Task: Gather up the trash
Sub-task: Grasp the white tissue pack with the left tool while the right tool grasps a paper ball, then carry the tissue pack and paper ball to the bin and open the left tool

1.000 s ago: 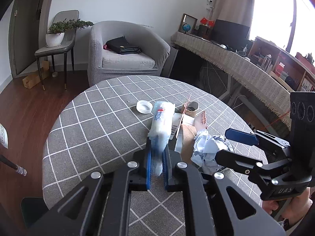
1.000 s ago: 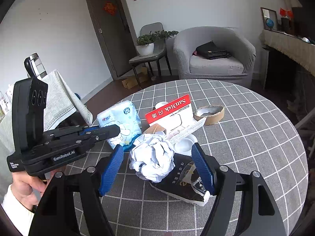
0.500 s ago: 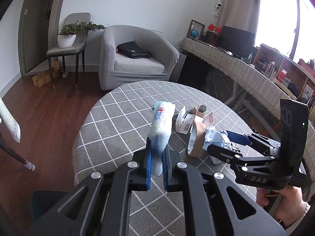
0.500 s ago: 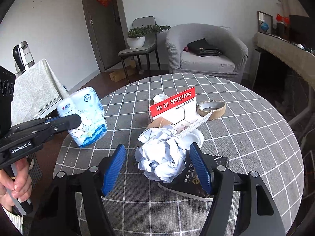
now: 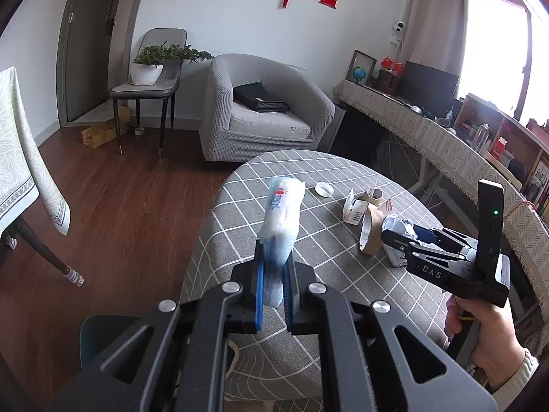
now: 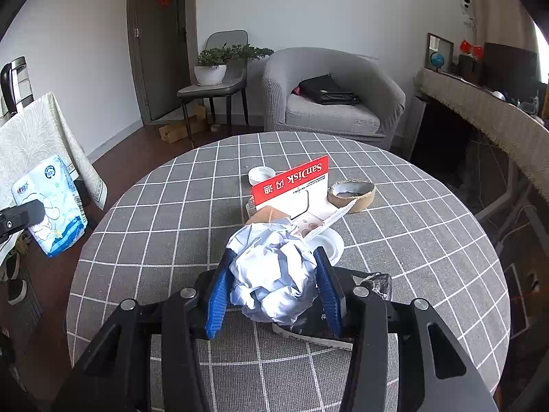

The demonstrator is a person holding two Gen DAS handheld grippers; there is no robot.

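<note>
My left gripper [image 5: 273,285] is shut on a white and blue tissue pack [image 5: 282,219] and holds it in the air off the left edge of the round table [image 6: 178,213]; the pack also shows in the right wrist view [image 6: 51,206]. My right gripper [image 6: 274,288] is shut on a crumpled white paper ball [image 6: 274,274] over the table's near middle. The ball sits on a dark wrapper [image 6: 343,322]. Behind it lie a red SanDisk card [image 6: 291,182], a brown tape roll [image 6: 351,194], a white lid [image 6: 261,174] and a white cup lid [image 6: 331,245].
A grey armchair [image 6: 329,103] with a black bag stands behind the table. A chair with a potted plant [image 6: 212,65] is at the back left. A long covered sideboard [image 6: 497,120] runs along the right. A cloth-covered table [image 5: 20,158] stands at the left over wood floor.
My left gripper has lifted the tissue pack and carried it left, off the table edge. My right gripper has closed from open around the paper ball onto it.
</note>
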